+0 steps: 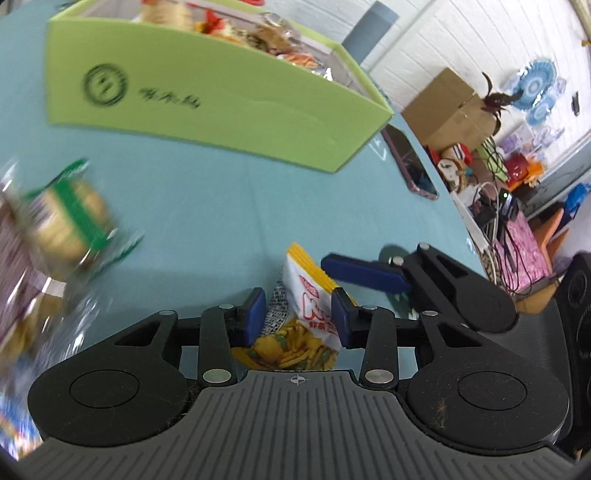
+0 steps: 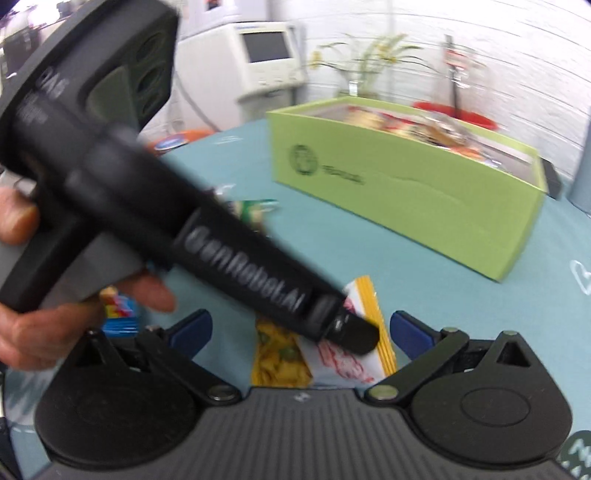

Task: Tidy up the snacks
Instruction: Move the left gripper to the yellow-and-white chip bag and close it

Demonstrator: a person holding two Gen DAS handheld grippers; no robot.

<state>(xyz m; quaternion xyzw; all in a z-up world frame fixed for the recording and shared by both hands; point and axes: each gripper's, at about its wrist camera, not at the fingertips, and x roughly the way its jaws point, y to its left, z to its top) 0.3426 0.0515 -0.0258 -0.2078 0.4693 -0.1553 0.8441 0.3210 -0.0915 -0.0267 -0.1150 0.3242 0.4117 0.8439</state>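
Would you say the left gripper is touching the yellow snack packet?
Touching. In the left wrist view, the left gripper has both blue pads pressed against the sides of the yellow snack packet, with no gap visible on either side.

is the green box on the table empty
No, the green box already holds several snack packets that show above its rim in the left wrist view.
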